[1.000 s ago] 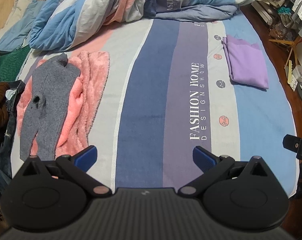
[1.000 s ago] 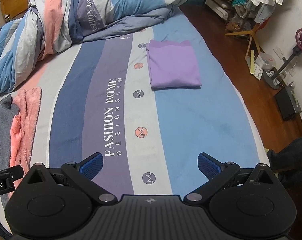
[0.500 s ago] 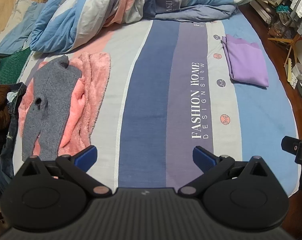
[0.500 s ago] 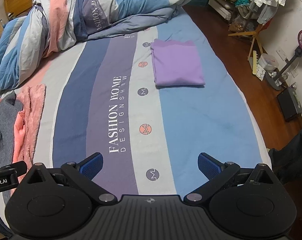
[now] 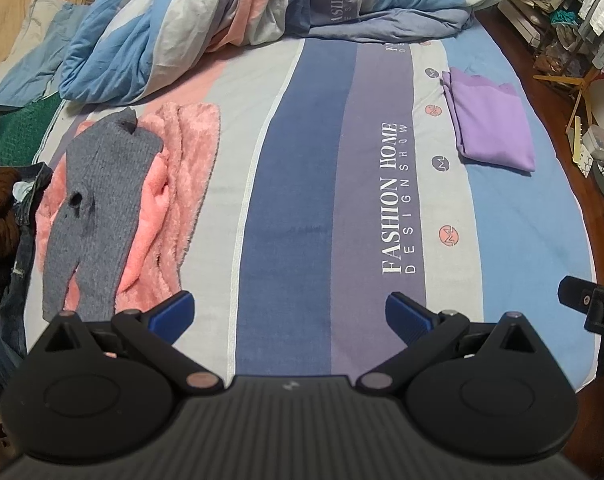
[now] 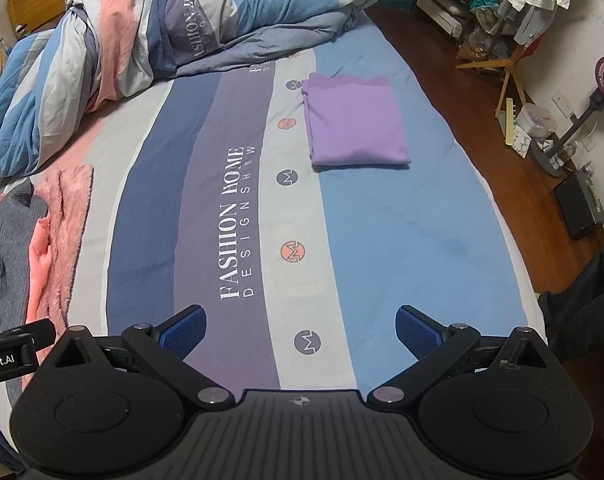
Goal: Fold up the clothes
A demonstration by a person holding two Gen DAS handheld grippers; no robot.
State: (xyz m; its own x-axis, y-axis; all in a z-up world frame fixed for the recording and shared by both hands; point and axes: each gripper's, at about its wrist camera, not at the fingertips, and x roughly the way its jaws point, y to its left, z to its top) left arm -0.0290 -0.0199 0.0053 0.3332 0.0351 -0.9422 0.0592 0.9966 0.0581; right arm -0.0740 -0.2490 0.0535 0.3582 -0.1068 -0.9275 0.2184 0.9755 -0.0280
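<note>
Since the earlier frames both of your grippers have drawn back slightly from the bed (image 5: 302,208): the striped sheet and its lettering sit a little further off in each view, and nothing on the bed has been disturbed.

Left gripper (image 5: 290,314): jaws spread wide, nothing between them, held above the near edge of the bed. Right gripper (image 6: 300,326): likewise spread wide and empty, above the near edge.

Step in hand, by my judgement: between garments. The purple garment (image 6: 353,122) lies folded flat on the far right of the bed, which reads as one item finished. The grey knitted garment (image 5: 98,200) lies unfolded on top of the pink fleece garment (image 5: 182,184) at the left side, just beside your left gripper. The next move calls for you to bring the left gripper over to the grey piece, take an edge of that layer alone without pinching the pink pile under it, and carry it to the open middle of the bed for spreading.

View differences: the left wrist view shows the grey and pink pile whole, plus dark clothing (image 5: 2,208) heaped past the bed's left edge. The right wrist view cuts that pile at the frame edge but shows the purple fold squarely, the wooden floor (image 6: 481,120) and a person's dark trouser leg (image 6: 581,300) at right.
</note>
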